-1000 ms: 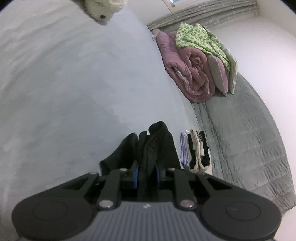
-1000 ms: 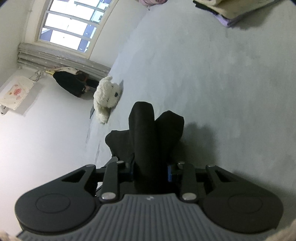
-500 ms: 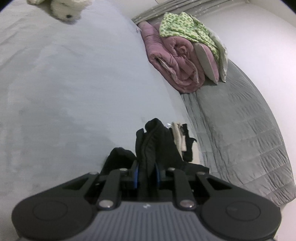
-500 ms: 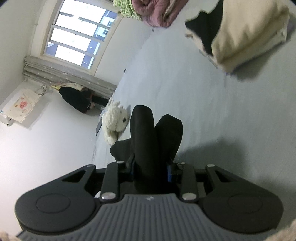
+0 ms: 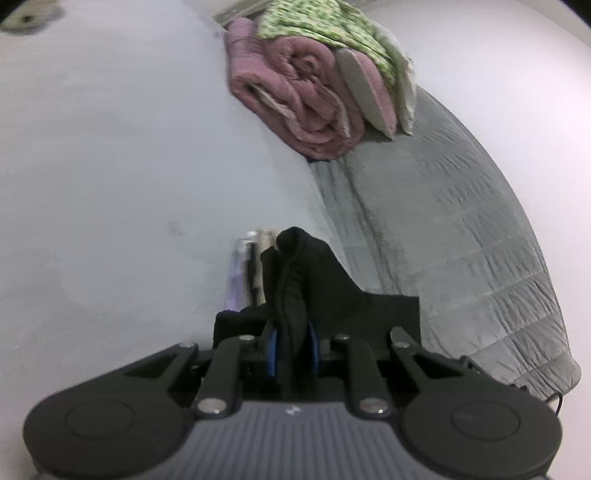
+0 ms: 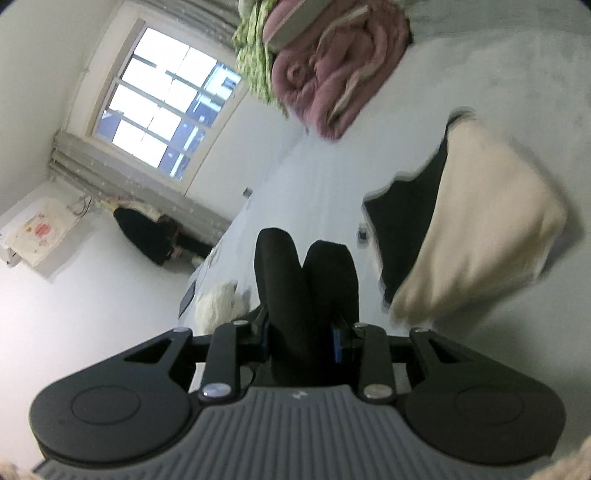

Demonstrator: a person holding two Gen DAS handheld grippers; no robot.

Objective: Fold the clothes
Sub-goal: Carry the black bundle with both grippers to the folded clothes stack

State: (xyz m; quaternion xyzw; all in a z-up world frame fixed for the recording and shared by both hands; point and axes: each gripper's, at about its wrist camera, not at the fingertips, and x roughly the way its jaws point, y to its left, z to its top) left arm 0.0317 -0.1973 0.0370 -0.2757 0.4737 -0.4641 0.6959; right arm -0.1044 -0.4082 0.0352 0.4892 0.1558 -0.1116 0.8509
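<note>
Left gripper (image 5: 291,343): fingers nearly closed, blue pads pinching a bunched fold of the black garment (image 5: 306,280). Cloth stands up between the fingers and spills ahead and to the right of them, a flat flap hanging out right of the fingers. Just ahead-left of the fingers, partly hidden by the black cloth, a stack of folded clothes (image 5: 245,266) seen edge-on, lilac and cream layers; blurred, so probably the same pile the other view shows. Pale grey bed sheet (image 5: 129,166) spreads ahead and left of the fingers. Grey quilted blanket (image 5: 461,229) ahead-right. Far ahead, rolled pink comforter (image 5: 295,96) with a green patterned cloth (image 5: 325,29) on top.

Right gripper (image 6: 301,336): fingers part-way open but clamped on a thicker wad of the black garment (image 6: 306,280), two rounded folds sticking up between the pads. Right of the fingers and close, folded cream garment (image 6: 480,229) lying on a black folded piece (image 6: 406,214), motion-blurred. Ahead-left and low beside the fingers, white plush toy (image 6: 218,306) on the bed. Further left-ahead, window (image 6: 162,107) and a dark bag-like shape (image 6: 147,236) under it, unclear what. Pink comforter (image 6: 332,85) far ahead.

Garment held off the bed by both grippers.
</note>
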